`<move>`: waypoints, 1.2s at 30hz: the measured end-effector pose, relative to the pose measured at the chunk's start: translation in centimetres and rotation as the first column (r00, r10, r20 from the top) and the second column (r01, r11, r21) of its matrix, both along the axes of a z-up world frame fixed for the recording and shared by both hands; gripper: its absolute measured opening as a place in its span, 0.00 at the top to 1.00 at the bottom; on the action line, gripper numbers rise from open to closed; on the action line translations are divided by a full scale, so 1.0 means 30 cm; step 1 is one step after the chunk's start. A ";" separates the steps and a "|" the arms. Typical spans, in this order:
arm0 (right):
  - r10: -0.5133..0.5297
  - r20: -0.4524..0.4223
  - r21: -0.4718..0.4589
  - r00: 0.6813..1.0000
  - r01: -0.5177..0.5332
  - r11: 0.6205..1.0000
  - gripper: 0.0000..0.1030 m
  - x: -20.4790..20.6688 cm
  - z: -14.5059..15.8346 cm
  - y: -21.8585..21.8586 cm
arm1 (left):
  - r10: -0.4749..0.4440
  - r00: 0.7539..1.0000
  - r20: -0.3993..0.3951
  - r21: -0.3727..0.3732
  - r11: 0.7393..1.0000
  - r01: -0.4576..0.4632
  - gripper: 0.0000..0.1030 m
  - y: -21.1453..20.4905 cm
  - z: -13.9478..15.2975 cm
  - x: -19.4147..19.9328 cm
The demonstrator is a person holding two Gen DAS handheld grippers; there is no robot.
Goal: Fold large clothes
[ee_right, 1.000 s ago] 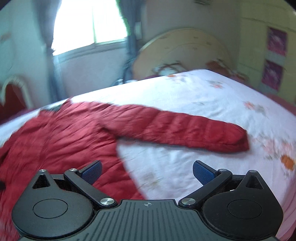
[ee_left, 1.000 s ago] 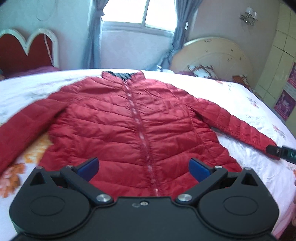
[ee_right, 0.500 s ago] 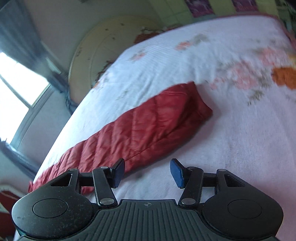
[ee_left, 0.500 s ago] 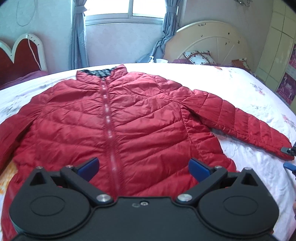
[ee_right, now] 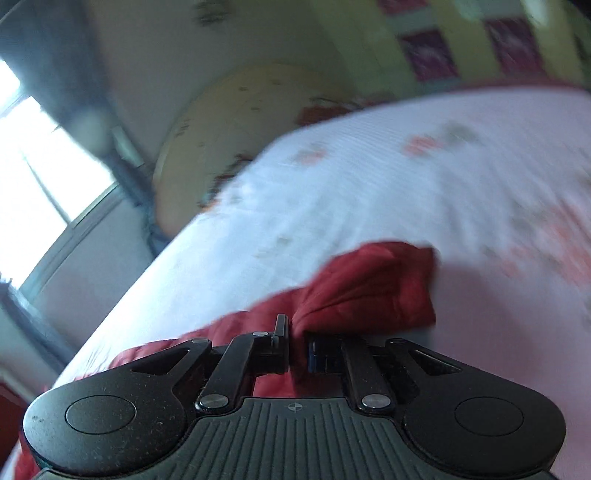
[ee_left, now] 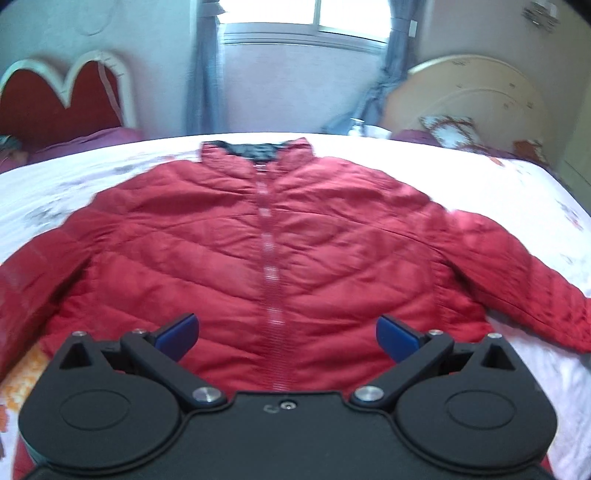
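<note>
From my left wrist camera I see the red puffer jacket (ee_left: 273, 254) lying flat, front up and zipped, on the white floral bedspread (ee_left: 517, 192), its collar toward the window (ee_left: 314, 16) and its hem nearest me. My left gripper (ee_left: 287, 330) has its blue-padded fingers (ee_left: 176, 330) spread wide, one on each side of the zipper line, over the lower part of the jacket near the hem; nothing sits between them, and I cannot tell whether the tips touch the fabric. The jacket's right sleeve (ee_left: 524, 280) runs out toward the edge of the frame on that side.

On the right wrist camera the picture is smeared with blur, but my right gripper (ee_right: 297, 349) has its fingers pressed nearly together with a bunch of the sleeve (ee_right: 369, 291) pinched between them. The cuff end puffs out just beyond the fingertips, and the rest of the sleeve trails back under the gripper body. It seems lifted a little off the bedspread (ee_right: 369, 177), though the blur leaves me unsure.
</note>
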State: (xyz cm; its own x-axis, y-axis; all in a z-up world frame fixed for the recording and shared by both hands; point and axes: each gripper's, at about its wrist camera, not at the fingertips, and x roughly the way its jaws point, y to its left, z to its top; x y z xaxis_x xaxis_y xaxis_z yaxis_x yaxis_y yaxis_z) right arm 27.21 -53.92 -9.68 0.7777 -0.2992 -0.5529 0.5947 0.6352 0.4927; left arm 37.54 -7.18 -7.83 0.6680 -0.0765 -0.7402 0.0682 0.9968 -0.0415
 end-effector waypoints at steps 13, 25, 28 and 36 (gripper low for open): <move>0.731 -0.014 -0.199 0.682 -0.719 0.666 0.92 0.460 0.138 0.870 | 0.194 0.980 0.044 -0.034 0.981 -0.193 0.09 0.390 0.064 -0.028; 0.931 -0.184 -0.152 0.316 -0.945 0.291 0.92 0.476 -0.070 1.528 | 0.240 0.971 0.002 -0.207 0.950 -0.235 0.19 0.690 0.021 -0.092; 0.930 -0.211 -0.158 0.300 -0.950 0.271 0.91 0.485 -0.098 1.610 | 0.237 0.971 -0.008 -0.230 0.945 -0.233 0.19 0.732 0.011 -0.101; 0.927 -0.170 -0.268 0.335 -0.921 0.284 0.29 0.436 -0.038 1.545 | 0.121 0.992 -0.037 -0.322 0.938 -0.127 0.15 0.699 -0.038 -0.011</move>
